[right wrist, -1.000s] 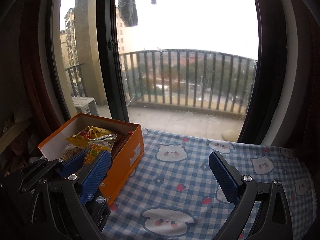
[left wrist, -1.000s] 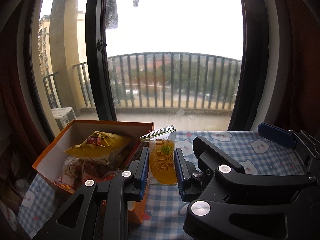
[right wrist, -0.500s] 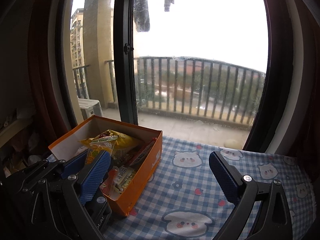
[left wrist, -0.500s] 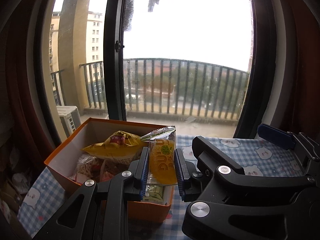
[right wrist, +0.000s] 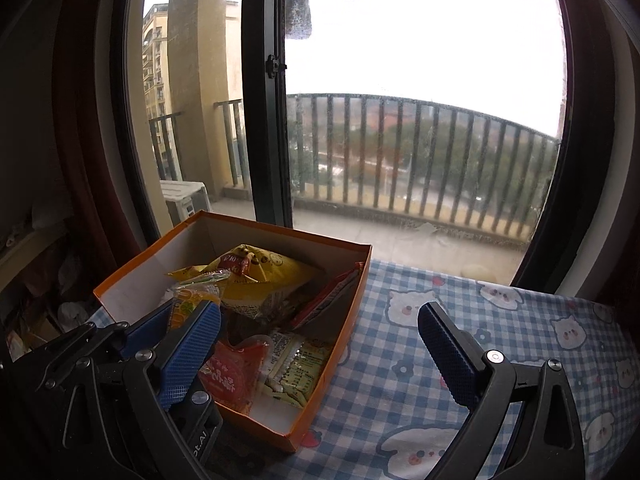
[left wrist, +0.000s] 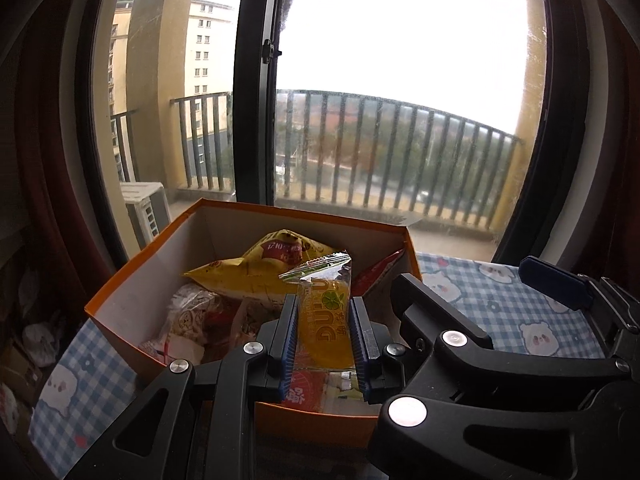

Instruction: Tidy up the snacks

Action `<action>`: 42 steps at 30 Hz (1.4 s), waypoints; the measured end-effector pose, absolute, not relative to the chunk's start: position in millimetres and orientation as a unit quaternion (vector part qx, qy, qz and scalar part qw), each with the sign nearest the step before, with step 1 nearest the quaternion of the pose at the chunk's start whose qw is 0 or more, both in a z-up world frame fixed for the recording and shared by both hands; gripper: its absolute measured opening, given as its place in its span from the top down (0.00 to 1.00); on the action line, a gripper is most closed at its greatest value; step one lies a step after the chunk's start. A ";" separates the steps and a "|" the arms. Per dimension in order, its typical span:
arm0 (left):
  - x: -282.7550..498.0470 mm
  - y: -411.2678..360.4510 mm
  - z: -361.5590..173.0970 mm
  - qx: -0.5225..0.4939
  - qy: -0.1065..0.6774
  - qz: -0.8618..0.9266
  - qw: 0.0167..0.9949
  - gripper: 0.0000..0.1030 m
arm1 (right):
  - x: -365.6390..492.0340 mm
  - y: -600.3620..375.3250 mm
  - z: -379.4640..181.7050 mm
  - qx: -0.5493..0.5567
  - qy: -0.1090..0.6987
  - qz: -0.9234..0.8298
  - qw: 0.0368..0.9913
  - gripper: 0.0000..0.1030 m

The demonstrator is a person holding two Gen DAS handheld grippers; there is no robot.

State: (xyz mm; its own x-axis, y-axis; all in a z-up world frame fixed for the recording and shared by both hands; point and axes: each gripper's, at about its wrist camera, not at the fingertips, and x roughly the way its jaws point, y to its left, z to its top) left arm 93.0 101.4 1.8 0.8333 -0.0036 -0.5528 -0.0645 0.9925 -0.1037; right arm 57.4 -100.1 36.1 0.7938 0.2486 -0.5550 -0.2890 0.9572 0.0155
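My left gripper (left wrist: 323, 338) is shut on an orange jelly snack packet (left wrist: 325, 312) and holds it over the near part of an open orange cardboard box (left wrist: 120, 284). The box holds several snacks, among them a yellow bag (left wrist: 264, 268) and a red packet (left wrist: 376, 276). In the right wrist view the same box (right wrist: 340, 344) sits at the left on the table, with the yellow bag (right wrist: 272, 276) and the held packet (right wrist: 192, 300) over it. My right gripper (right wrist: 320, 350) is open and empty, just right of the box.
The table has a blue checked cloth (right wrist: 440, 380) with cartoon animal prints. A large window (right wrist: 420, 120) and dark frame stand right behind the table, with a balcony railing outside. Clutter lies on the floor at the left (left wrist: 36, 340).
My left gripper has carried the jelly packet leftward from beside the box to over its inside. The right gripper has followed toward the box, still open.
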 end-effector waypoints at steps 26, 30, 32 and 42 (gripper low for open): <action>106.8 106.1 -22.3 -0.054 0.327 0.022 0.943 0.21 | 87.6 -89.8 -6.5 -0.025 0.347 0.126 0.929 0.02; 93.3 96.4 -16.7 -0.046 0.319 0.013 0.946 0.18 | 72.8 -98.5 0.0 -0.025 0.335 0.127 0.933 0.02; 86.3 90.2 -13.9 -0.045 0.317 0.003 0.947 0.16 | 65.2 -103.3 3.0 -0.029 0.332 0.131 0.934 0.02; 49.0 56.2 3.6 -0.025 0.284 0.000 0.959 0.06 | 21.7 -144.5 19.1 -0.012 0.301 0.132 0.944 0.03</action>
State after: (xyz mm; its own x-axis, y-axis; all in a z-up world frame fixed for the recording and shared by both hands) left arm 49.0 56.2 3.6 0.8389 -0.0147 -0.5440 -0.0133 0.9988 -0.0476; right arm 21.7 -144.5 19.1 0.7843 0.2420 -0.5713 -0.2565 0.9649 0.0566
